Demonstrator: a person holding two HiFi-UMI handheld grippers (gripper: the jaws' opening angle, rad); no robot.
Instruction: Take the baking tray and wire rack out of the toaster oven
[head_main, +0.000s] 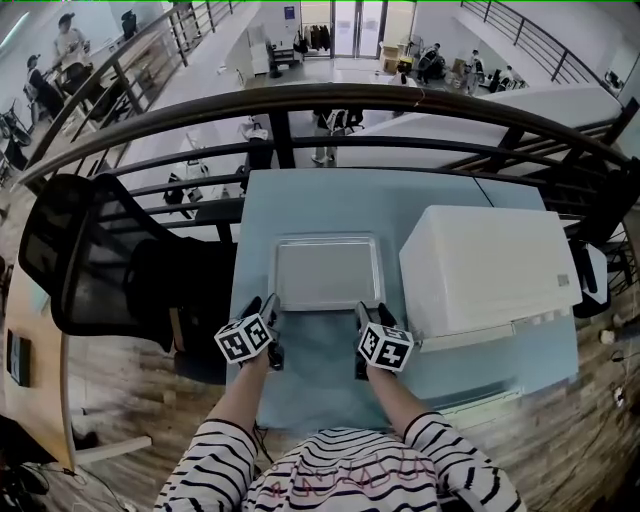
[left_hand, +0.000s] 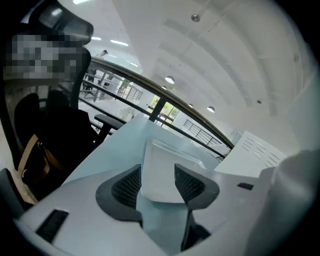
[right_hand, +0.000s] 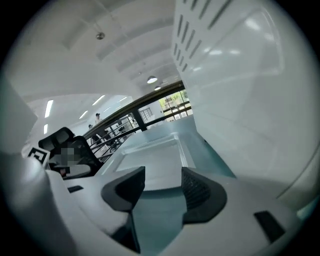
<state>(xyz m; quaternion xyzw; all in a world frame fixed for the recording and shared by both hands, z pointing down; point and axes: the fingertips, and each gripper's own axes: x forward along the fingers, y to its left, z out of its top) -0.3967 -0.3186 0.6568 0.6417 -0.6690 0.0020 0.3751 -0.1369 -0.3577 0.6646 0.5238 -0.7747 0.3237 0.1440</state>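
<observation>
Lying flat on table (head_main: 330, 200): baking tray (head_main: 328, 272). Toaster oven (head_main: 490, 265) just right of tray. Left gripper (head_main: 270, 306) at tray's near left corner, jaws apart, corner between them unclamped. Right gripper (head_main: 368, 312) at tray's near right corner, jaws apart.

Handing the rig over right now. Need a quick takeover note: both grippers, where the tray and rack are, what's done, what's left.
Left hand-held gripper: jaws apart, the near-left corner of the baking tray between them, pads not clamping it.
Right hand-held gripper: jaws apart at the tray's near-right corner, gripping nothing.
Baking tray: lies on the table, just left of the toaster oven.
Done: tray is out of the oven.
Left: the wire rack. It shows in no view, so it is probably still inside the oven; check there next.
</observation>
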